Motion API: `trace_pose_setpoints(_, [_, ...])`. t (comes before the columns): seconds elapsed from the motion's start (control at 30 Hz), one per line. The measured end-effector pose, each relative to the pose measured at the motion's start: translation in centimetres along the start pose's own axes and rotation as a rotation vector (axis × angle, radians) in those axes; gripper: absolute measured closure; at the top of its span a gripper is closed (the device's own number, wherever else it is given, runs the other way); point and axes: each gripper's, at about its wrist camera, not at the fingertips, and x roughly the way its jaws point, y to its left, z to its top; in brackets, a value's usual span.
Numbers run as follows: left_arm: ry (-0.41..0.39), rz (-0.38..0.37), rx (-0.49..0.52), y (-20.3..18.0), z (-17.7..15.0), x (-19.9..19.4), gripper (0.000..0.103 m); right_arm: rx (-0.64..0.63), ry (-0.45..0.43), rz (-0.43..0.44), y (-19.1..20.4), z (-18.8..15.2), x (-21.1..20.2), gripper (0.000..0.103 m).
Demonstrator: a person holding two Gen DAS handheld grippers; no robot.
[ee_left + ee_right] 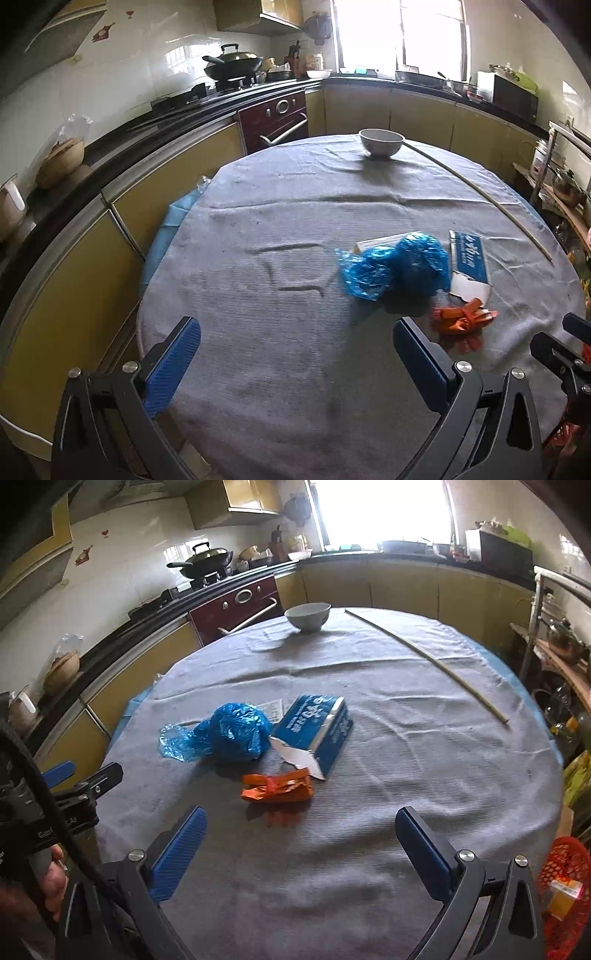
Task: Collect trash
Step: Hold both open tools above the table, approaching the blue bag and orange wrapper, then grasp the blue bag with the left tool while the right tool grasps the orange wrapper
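Across the round cloth-covered worktop (424, 775), bare room lies left and right of the trash near its middle: blue carton (317, 727), crumpled blue plastic bag (236, 731), orange wrapper (277, 786). Left gripper (295, 354) and right gripper (301, 845) hover at the near edge, jaws wide, empty.

Right tongs (301, 843) agape above table (406, 775); orange wrapper (277, 788) just ahead, blue bag (229, 733) touching torn blue box (317, 731).

Left gripper (295, 354): jaws spread wide, empty; pointing 12 o'clock
Right gripper (301, 843): jaws wide, empty; at left's 3 o'clock
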Motion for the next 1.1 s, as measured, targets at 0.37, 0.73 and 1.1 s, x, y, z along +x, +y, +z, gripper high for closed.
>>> trace_pose_setpoints(0.37, [-0.008,-0.018,0.011,1.2,0.7,1.1,0.0,0.014,0.008,0.019,1.7,0.7,1.8,0.0])
trace_pose_setpoints(0.73, [0.004,-0.022,0.003,1.9,1.1,2.2,0.0,0.015,0.027,0.029,2.8,0.8,3.6,0.003])
trace_pose_setpoints(1.1, [0.027,-0.181,0.056,2.1,3.4,5.0,0.0,0.02,0.075,0.041,3.4,0.6,6.7,0.021])
